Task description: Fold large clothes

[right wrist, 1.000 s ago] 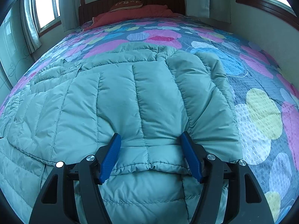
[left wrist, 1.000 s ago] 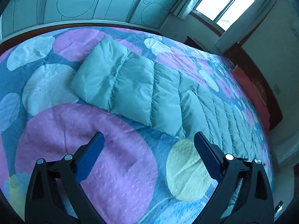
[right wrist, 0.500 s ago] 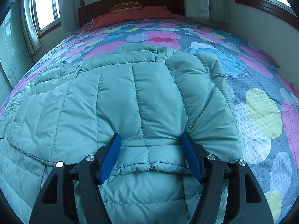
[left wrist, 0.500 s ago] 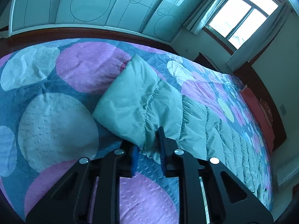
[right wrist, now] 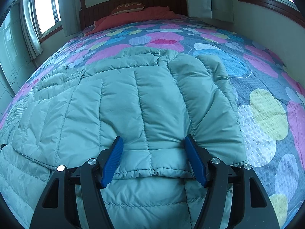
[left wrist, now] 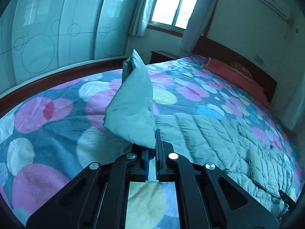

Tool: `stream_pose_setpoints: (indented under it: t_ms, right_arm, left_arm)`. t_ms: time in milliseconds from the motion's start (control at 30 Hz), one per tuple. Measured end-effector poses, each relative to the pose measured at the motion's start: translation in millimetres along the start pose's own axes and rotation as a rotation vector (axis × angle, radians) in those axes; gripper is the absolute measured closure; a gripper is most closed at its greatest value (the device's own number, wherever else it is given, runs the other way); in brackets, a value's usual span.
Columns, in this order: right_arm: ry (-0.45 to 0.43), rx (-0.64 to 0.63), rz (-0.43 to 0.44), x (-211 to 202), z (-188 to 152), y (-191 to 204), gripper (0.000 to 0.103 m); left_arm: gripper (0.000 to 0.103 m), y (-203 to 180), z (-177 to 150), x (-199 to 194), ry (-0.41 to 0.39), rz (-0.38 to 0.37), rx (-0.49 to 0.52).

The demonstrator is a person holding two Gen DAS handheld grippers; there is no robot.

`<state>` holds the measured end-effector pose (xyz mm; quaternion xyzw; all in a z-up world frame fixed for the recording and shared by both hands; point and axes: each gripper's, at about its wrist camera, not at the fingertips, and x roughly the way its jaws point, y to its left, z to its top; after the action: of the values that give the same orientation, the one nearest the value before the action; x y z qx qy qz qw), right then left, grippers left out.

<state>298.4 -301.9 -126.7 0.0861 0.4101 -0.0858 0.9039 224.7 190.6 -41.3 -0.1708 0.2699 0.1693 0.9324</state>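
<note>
Pinching pale-green quilted down coat (left wrist: 219,133) sleeve end, left hand-held gripper (left wrist: 152,160) clenched; right hand-held gripper (right wrist: 153,160) released, pressing the folded panel. Better swung flat across, unbunched.

The quilted jacket (right wrist: 144,103) is smooth cloth with a faint sheen; the bedspread (right wrist: 263,114) is matt, waffle-textured cloth. The headboard (right wrist: 133,2) is dark wood. Ribbed blue plastic pads (right wrist: 194,160) line the right claw (right wrist: 152,160).
</note>
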Motion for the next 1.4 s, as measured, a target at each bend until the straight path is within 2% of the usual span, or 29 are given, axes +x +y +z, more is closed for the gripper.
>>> stream_pose_setpoints:
  t_ms: [200,400,700,833,867,900,933,1067,1233,1400]
  right_arm:
    - [0.009,-0.009,0.020,-13.5,-4.6,-3.5,0.037]
    - [0.023,0.017,0.054,-34.2,-13.9,-20.0,0.037]
    - [0.048,0.058,0.056,-58.4,-34.1,-63.8,0.037]
    - [0.066,0.085,0.048,-61.6,-40.6,-82.7,0.037]
    - [0.069,0.091,0.046,-62.2,-42.5,-87.3,0.037]
    - [0.071,0.096,0.043,-62.6,-43.5,-90.7,0.037]
    - [0.073,0.100,0.040,-63.0,-44.2,-93.5,0.037]
    - [0.074,0.109,0.035,-66.4,-45.9,-99.0,0.037]
    - [0.056,0.105,0.046,-76.1,-42.8,-89.6,0.037]
    - [0.033,0.080,0.076,-86.2,-35.1,-65.7,0.037]
  left_arm:
    - [0.099,-95.8,-14.1,-4.6,0.025,-0.104,0.166]
    - [0.099,-186.7,-41.7,-14.7,0.026,-0.206,0.322]
    - [0.099,-304.2,-110.4,-14.9,0.068,-0.299,0.522]
    - [0.098,-338.9,-143.0,-7.2,0.124,-0.334,0.580]
    - [0.095,-346.1,-151.6,-3.9,0.144,-0.335,0.602]
    - [0.094,-350.8,-159.3,-2.6,0.154,-0.333,0.621]
    - [0.088,-354.2,-165.6,-3.3,0.159,-0.336,0.637]
    - [0.059,-353.2,-170.7,-18.7,0.150,-0.371,0.655]
    - [0.052,-331.2,-154.8,-43.2,0.117,-0.380,0.633]
    - [0.050,-286.4,-129.8,-51.5,0.108,-0.325,0.565]
